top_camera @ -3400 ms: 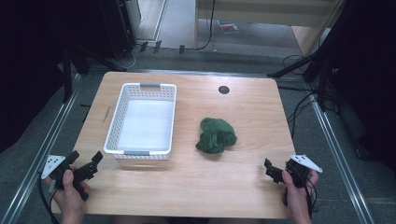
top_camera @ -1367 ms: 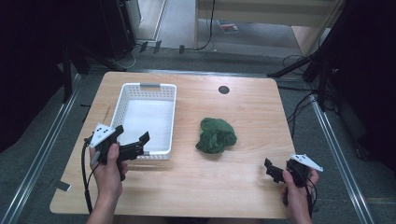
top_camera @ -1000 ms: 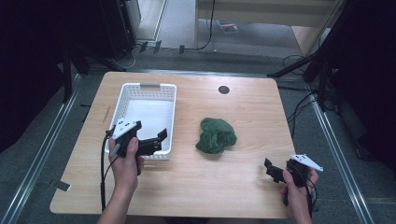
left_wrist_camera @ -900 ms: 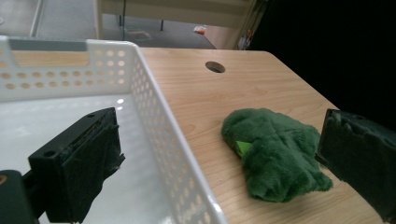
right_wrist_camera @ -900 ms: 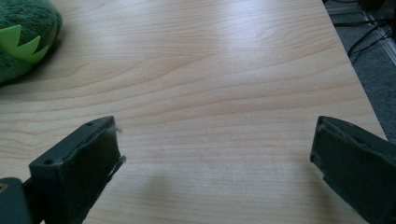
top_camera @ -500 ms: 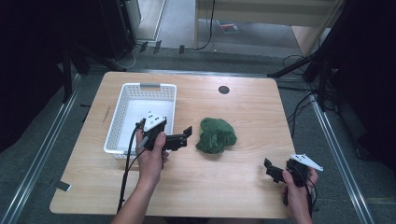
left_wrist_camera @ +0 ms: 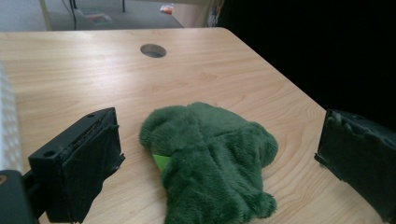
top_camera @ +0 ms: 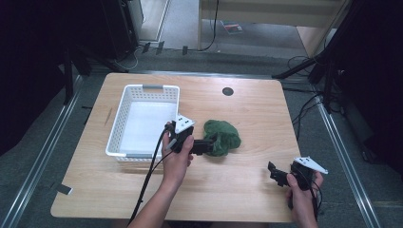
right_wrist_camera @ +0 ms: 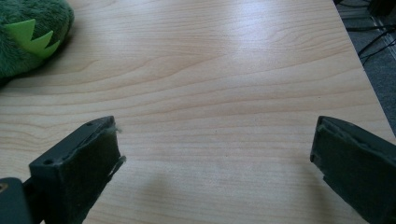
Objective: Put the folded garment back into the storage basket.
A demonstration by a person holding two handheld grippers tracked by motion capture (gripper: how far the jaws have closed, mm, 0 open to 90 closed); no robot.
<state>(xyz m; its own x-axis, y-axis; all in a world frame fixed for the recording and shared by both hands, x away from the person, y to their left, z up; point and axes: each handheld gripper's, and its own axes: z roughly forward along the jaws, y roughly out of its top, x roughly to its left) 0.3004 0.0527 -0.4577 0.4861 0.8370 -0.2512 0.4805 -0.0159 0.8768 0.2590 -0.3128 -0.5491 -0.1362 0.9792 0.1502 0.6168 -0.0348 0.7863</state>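
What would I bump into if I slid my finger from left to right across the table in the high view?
White basket → left gripper → green plush toy → right gripper.

Lab: floor cables [top_camera: 304, 102], dark stands [top_camera: 328, 61]

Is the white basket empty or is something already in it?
Empty. The high view shows the white basket with a bare white floor, and the green plush toy lies outside it on the table.
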